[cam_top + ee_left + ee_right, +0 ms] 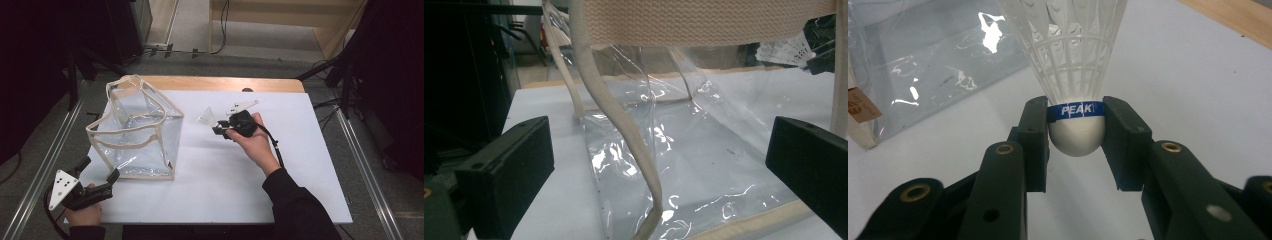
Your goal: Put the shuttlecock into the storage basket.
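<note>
Black jaws of the right gripper (pixel 1075 127) pinch a white shuttlecock (pixel 1070 65) at its cork, on the blue band – held above the white table cover (pixel 240 185) at about 1 o'clock from centre. At 10 o'clock stands a clear bag (pixel 137 132) with tan trim. Down at 7 o'clock the left gripper (pixel 97 170) rests agape, holding nothing. My worry: the rounded cork could squirt free if the pinch eases. Whether the bag's mouth gapes enough is hard to tell – its film glares

High cam looks down on table (pixel 280 200); gripper cams close, share clear bag (pixel 135 130)
</note>
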